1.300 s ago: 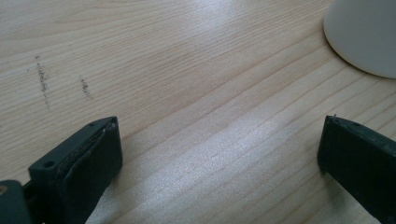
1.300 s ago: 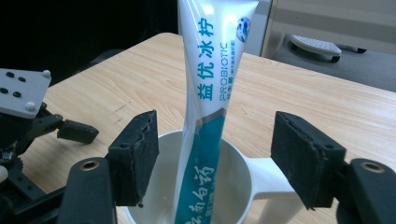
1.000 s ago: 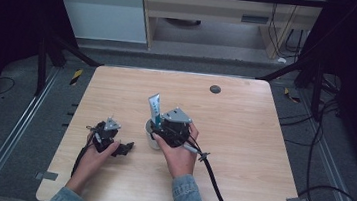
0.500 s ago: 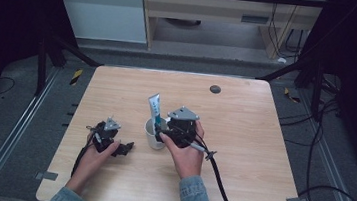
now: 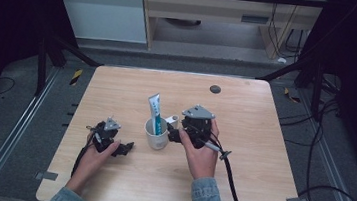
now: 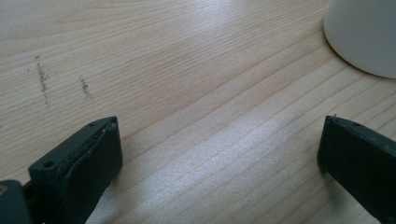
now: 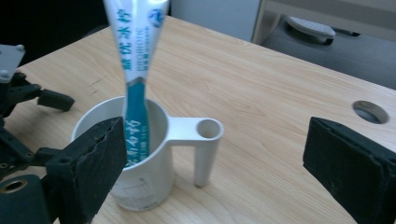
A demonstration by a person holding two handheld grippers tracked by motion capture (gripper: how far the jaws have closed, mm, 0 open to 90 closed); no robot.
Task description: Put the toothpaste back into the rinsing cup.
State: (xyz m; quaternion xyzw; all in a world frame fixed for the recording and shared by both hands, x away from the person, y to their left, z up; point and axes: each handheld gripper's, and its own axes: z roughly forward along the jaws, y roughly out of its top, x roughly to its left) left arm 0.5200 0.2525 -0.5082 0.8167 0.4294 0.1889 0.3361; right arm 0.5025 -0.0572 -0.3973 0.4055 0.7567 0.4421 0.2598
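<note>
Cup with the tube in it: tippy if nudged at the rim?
Probably somewhat. The cup looks light and thin-walled, and the tube stands well above its rim, leaning, so weight sits high. The handle reaches down to the table and may brace that side. The smooth wall could slip between pads.

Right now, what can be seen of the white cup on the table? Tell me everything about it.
The white cup looks like matte plastic, with an open round mouth and a side handle formed as a hollow vertical post joined to the rim by a flat bridge. It stands upright on the wooden table, near the middle, between the two grippers. A toothpaste tube, white and teal, stands inside it, leaning on the rim. The right gripper has open jaws either side of the cup, not touching it.
</note>
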